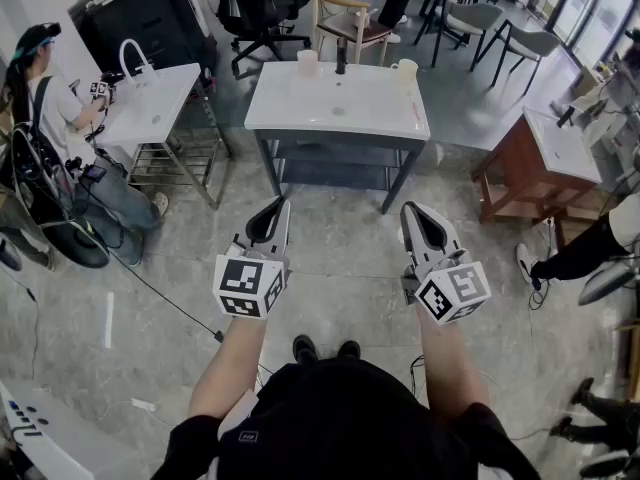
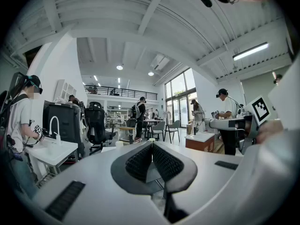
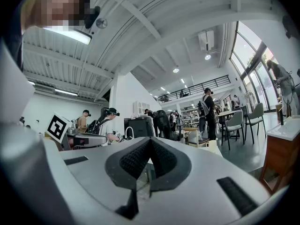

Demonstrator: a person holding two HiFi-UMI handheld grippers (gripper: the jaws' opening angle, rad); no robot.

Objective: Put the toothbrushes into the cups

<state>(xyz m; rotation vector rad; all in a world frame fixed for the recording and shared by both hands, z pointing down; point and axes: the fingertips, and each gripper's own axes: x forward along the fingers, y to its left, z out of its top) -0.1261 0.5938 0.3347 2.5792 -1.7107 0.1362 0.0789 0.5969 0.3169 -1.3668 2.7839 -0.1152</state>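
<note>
Left hand-held gripper (image 1: 283, 202), right hand-held gripper (image 1: 406, 209) clenched, empty; cups (image 1: 307, 63) on washstand (image 1: 300, 114).

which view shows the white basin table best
The head view: the whole white basin table shows from above, a cup at each back corner. Both gripper views catch only slivers of it past their shut fingers.
</note>
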